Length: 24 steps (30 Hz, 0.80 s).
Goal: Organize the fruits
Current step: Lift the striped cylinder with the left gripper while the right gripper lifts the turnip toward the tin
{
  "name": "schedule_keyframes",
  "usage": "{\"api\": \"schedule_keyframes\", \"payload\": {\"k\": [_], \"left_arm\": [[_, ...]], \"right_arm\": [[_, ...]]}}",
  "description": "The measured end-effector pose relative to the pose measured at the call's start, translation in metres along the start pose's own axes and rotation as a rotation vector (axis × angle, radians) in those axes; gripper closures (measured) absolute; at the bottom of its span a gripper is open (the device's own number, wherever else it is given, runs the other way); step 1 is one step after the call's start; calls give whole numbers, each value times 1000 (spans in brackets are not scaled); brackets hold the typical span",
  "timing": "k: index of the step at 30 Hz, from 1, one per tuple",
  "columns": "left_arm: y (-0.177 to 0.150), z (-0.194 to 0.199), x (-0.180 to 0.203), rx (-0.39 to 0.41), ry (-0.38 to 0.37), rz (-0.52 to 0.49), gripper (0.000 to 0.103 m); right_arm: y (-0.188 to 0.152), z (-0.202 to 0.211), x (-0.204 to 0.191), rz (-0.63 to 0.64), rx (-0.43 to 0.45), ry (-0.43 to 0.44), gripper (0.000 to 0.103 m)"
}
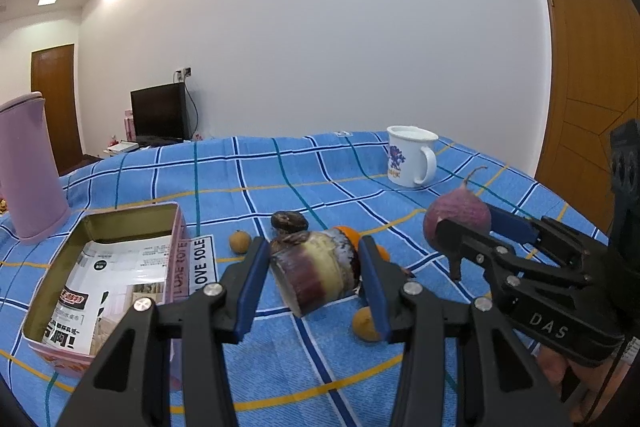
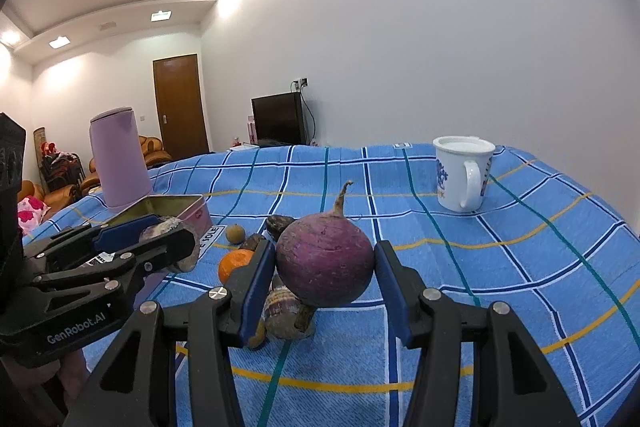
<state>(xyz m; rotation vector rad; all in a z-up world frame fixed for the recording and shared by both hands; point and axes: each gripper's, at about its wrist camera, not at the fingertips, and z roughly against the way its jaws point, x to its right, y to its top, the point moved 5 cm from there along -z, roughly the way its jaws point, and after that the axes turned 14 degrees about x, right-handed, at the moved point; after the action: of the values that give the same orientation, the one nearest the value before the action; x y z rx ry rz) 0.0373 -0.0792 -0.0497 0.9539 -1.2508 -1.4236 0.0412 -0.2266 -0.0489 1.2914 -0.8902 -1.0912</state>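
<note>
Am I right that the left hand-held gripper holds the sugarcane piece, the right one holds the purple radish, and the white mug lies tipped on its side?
Not quite: the mug stands upright on the blue cloth, as the right wrist view shows. The rest holds: the left hand-held gripper holds the sugarcane piece, and the right hand-held gripper holds the purple radish.

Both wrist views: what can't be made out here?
- Open pink metal tin: contents mostly hidden in right wrist view by left gripper.
- White printed mug: inside hidden by rim, both views.
- Small fruits behind round purple radish: blocked in right wrist view.
</note>
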Motion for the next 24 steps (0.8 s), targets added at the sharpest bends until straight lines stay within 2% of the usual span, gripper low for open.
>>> {"api": "schedule_keyframes", "payload": {"k": [13, 24], "left_arm": [[8, 5, -2, 41, 24, -16, 55], [12, 4, -12, 62, 52, -27, 55]], "right_arm": [[10, 8, -5, 30, 59, 10, 50], [15, 6, -11, 46, 73, 17, 50]]}}
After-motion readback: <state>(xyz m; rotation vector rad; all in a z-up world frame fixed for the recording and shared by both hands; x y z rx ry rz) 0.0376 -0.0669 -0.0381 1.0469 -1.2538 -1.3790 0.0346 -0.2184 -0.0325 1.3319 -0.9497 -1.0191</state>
